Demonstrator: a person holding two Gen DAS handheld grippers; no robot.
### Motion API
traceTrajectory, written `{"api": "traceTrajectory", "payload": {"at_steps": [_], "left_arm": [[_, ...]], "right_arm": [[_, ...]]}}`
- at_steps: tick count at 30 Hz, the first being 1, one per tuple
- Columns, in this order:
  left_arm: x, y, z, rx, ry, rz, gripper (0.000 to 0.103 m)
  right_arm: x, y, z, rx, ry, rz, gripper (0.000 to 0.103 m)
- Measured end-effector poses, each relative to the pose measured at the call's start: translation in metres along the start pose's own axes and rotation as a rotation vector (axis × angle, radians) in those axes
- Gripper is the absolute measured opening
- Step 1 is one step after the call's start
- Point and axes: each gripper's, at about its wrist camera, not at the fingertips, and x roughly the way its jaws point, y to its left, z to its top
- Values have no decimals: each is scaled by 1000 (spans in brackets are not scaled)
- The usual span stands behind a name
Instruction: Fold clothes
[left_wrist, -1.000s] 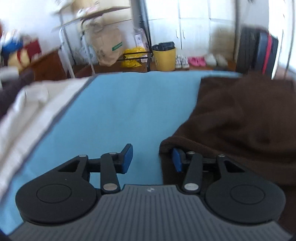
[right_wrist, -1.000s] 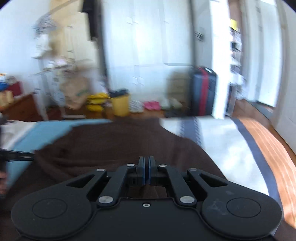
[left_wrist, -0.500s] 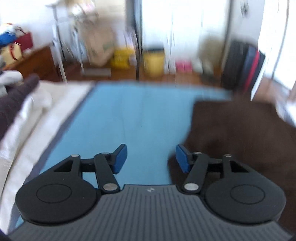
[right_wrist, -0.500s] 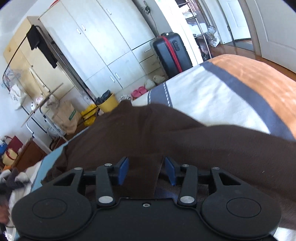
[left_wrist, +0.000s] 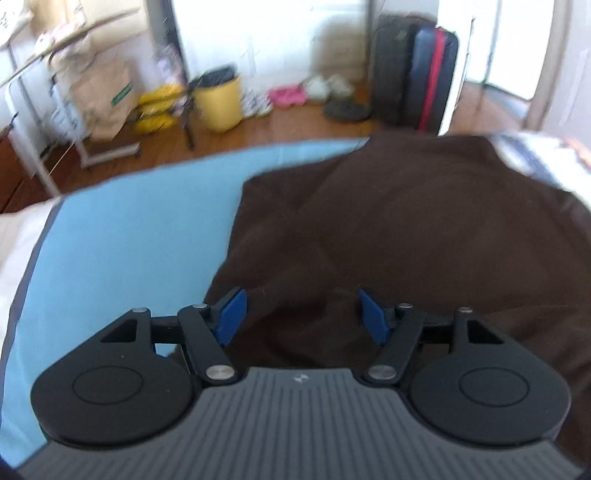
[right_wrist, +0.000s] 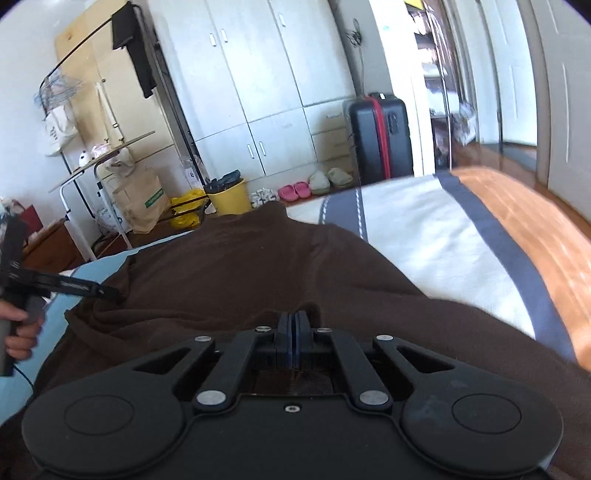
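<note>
A dark brown garment (left_wrist: 406, 229) lies spread on the bed, over a light blue sheet (left_wrist: 129, 240). My left gripper (left_wrist: 301, 314) is open wide, hovering just over the garment's near left part, fingers empty. In the right wrist view the same garment (right_wrist: 258, 266) fills the foreground. My right gripper (right_wrist: 294, 328) is shut, and a small fold of the brown fabric bunches at its tips. The left gripper (right_wrist: 107, 293) also shows at the far left of that view, at the garment's left edge.
The bed has a white, navy and orange striped cover (right_wrist: 461, 240) on the right. On the floor beyond stand a yellow bin (left_wrist: 218, 99), a dark suitcase (right_wrist: 380, 133), slippers (right_wrist: 295, 190), a paper bag (left_wrist: 103, 96) and a metal rack (right_wrist: 92, 177).
My left gripper moved right from the blue sheet onto the brown garment and opened wider. My right gripper, open half a second ago, has shut on the garment.
</note>
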Motion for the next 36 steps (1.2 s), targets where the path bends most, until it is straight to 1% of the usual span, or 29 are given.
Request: {"api": "traceTrajectory", "payload": {"at_steps": [2, 3, 4, 5, 6, 8, 9, 10, 11, 12, 13, 15, 17, 21, 24, 25, 27, 29, 32, 34, 35, 36], "left_arm": [[2, -4, -3, 39, 6, -6, 67], [0, -5, -3, 55, 3, -7, 67], [-1, -6, -3, 63, 4, -12, 67], [-2, -4, -3, 59, 6, -19, 67], [-1, -2, -2, 51, 8, -29, 68], [5, 3, -1, 25, -3, -40, 67], [5, 9, -1, 3, -21, -38, 50], [6, 16, -2, -20, -42, -35, 35], [5, 21, -2, -27, -51, -22, 13], [3, 26, 0, -33, -63, -33, 11], [1, 32, 1, -60, -72, -44, 10], [-3, 43, 3, -115, -86, -48, 9], [-8, 47, 4, -138, -100, -44, 9], [-16, 54, 7, -180, -132, -39, 9], [-27, 59, 10, -196, -165, -25, 9], [-32, 60, 12, -198, -175, -11, 9], [-46, 65, 18, -203, -193, 8, 9], [-60, 71, 27, -213, -217, 20, 9], [-66, 77, 48, -210, -236, 65, 9], [-51, 81, 67, -210, -218, 120, 10], [-38, 84, 76, -230, -214, 154, 10], [-22, 87, 85, -239, -216, 187, 15]], "right_arm": [[5, -8, -2, 56, 23, 16, 10], [8, -11, -3, 76, 33, 27, 13], [11, -13, -5, 90, 40, 25, 17], [13, -13, -6, 99, 44, 17, 29], [15, -13, -7, 102, 44, 12, 37], [19, -14, -12, 111, 40, 23, 38], [21, -13, -14, 113, 35, 36, 37], [23, -10, -16, 87, 25, 46, 31], [23, -3, -17, 24, 12, 40, 8], [22, 6, -17, -45, -6, 18, 8], [19, 15, -16, -105, -31, -9, 8], [11, 26, -12, -157, -71, -25, 8], [3, 33, -8, -176, -107, -33, 8], [-3, 36, -6, -178, -130, -37, 8], [-4, 38, -3, -166, -136, -16, 8], [-4, 39, -1, -166, -123, 0, 8], [-5, 45, 6, -186, -116, 26, 8], [-5, 55, 17, -232, -115, 47, 8], [5, 67, 41, -298, -108, 64, 7], [26, 67, 63, -304, -80, 60, 7], [40, 65, 73, -281, -64, 33, 7], [54, 61, 82, -240, -55, 4, 10]]}}
